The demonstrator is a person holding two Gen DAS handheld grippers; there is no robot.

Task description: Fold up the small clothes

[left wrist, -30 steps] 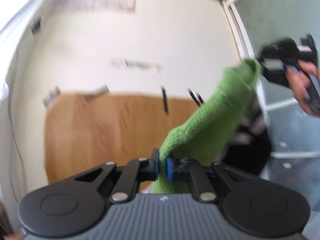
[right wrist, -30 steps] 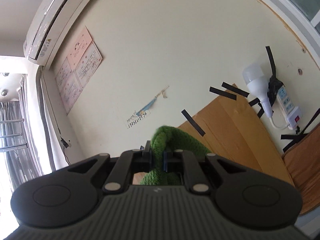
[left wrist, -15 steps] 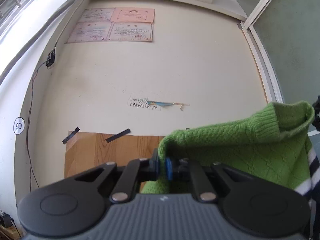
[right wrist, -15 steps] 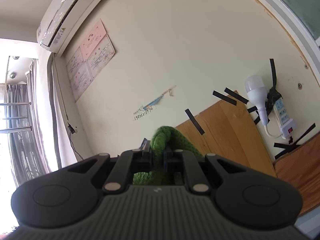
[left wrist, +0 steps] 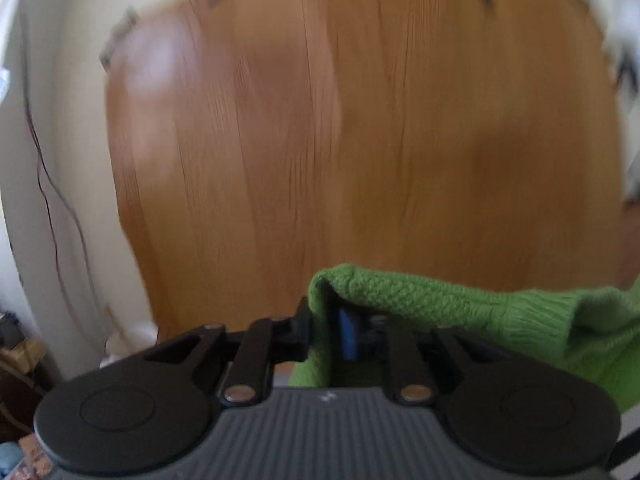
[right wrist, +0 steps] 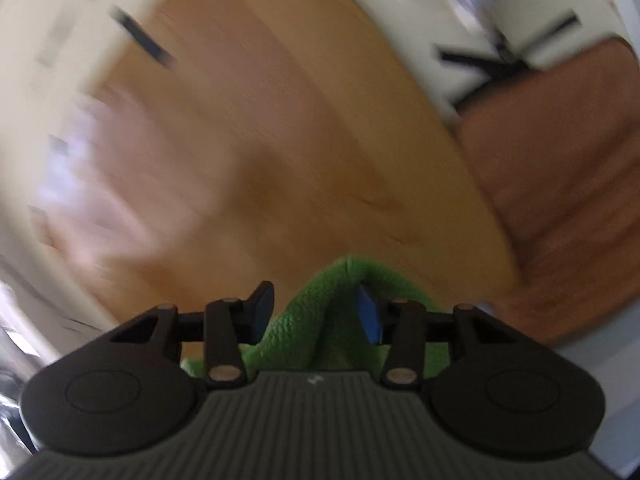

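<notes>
Two claws show, each with green knit at its tips, and both views are blurred. In the left wrist view a pale wall (left wrist: 68, 92) with a thin dark cable (left wrist: 52, 200) running down it stands at the left edge, and a wooden worktop (left wrist: 360, 128) fills the middle. The left claw (left wrist: 326, 330) is nearly closed, pinching a folded edge of the green sweater (left wrist: 460, 304) between its fingers; the knit runs from the pinch off to the right, where a ribbed cuff (left wrist: 540, 320) hangs near the frame edge. In the right wrist view the same worktop (right wrist: 280, 140) sits under the lens, with black tape strips (right wrist: 144, 42) near its far edge and a darker brown cushion (right wrist: 560, 152) to the right. The right claw (right wrist: 316, 312) stands wide, its fingers well apart; the sweater (right wrist: 320, 320) rises in a peak between them, lying against the blue pad (right wrist: 370, 318) on the right finger and clear of the left finger.
</notes>
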